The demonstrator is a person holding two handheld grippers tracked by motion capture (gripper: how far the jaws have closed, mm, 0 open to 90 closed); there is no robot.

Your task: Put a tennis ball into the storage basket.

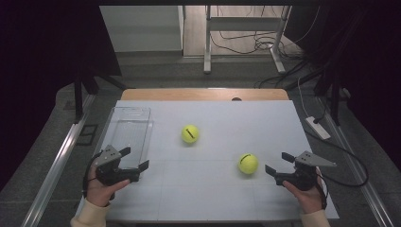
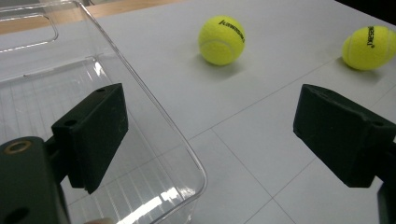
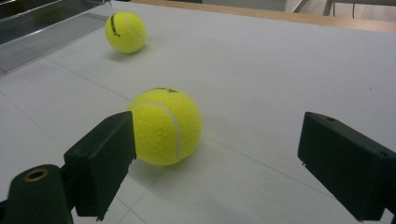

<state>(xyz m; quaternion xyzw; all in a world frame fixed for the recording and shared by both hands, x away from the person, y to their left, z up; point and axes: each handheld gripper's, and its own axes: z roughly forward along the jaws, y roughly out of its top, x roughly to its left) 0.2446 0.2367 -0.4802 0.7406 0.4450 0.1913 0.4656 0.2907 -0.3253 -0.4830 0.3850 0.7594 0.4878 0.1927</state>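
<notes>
Both grippers hold their jaws apart, empty. The right gripper (image 1: 276, 162) faces the near tennis ball (image 1: 248, 163) on the bench (image 1: 213, 198); the left gripper (image 1: 135, 158) hovers at the clear bin (image 1: 124, 124).

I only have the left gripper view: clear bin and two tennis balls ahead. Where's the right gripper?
Observer: The right gripper sits beside the nearer tennis ball, jaws open, nothing held.
Operator: Is the ball between its jaws?
Observer: Not yet. In the right gripper view the ball lies just ahead of the jaws, close to one of them.
Operator: Is the bin empty?
Observer: Yes, the high view shows the clear bin with nothing in it. The far tennis ball lies on the table to its right, apart from it.
</notes>
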